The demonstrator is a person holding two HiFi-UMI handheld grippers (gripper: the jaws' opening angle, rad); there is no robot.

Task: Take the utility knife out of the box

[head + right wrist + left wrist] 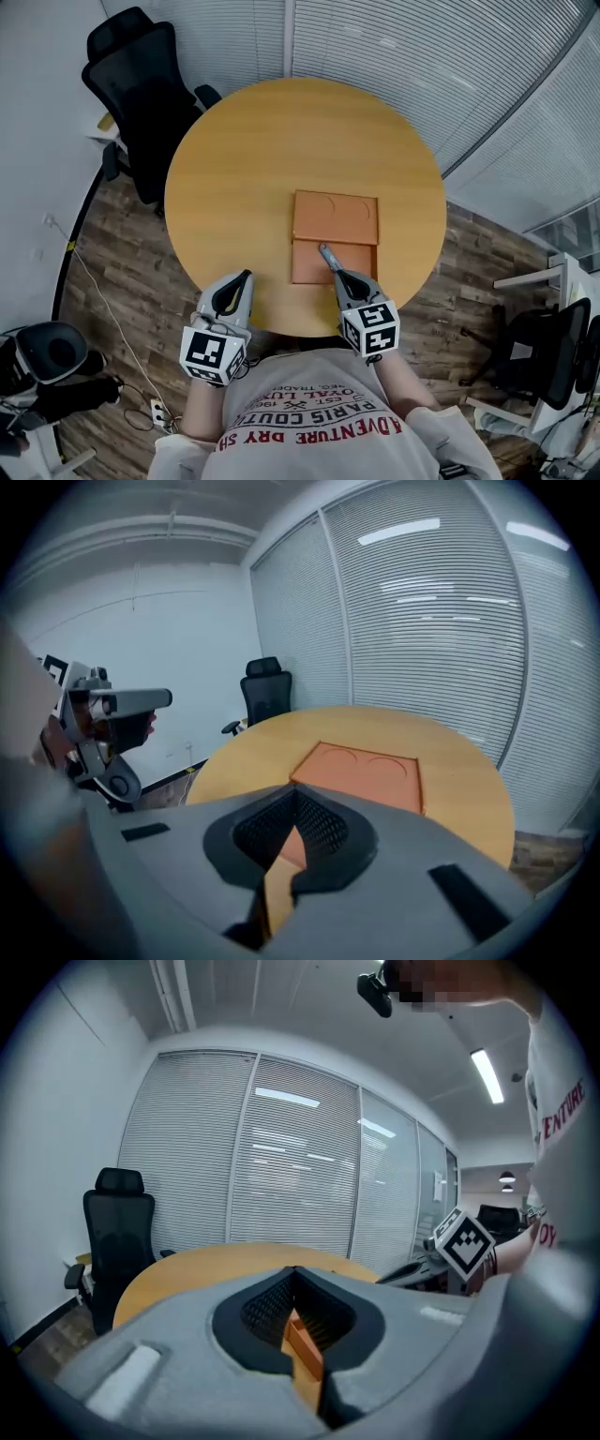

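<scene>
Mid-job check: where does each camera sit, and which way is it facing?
Head view: on the person's head, steeply down at the round table and orange box; shows left gripper, right gripper, shirt.
Left gripper view: on the left gripper, almost level across the table toward the blinds; shows its shut jaws, shirt.
Right gripper view: on the right gripper, tilted down toward the box; shows its shut jaws.
Shared: both gripper views catch the black chair.

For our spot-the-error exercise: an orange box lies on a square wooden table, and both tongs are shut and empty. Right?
No: the head view shows the wooden table is round, not square. The orange box does lie on it, and the left tongs and right tongs are shut and empty.
</scene>
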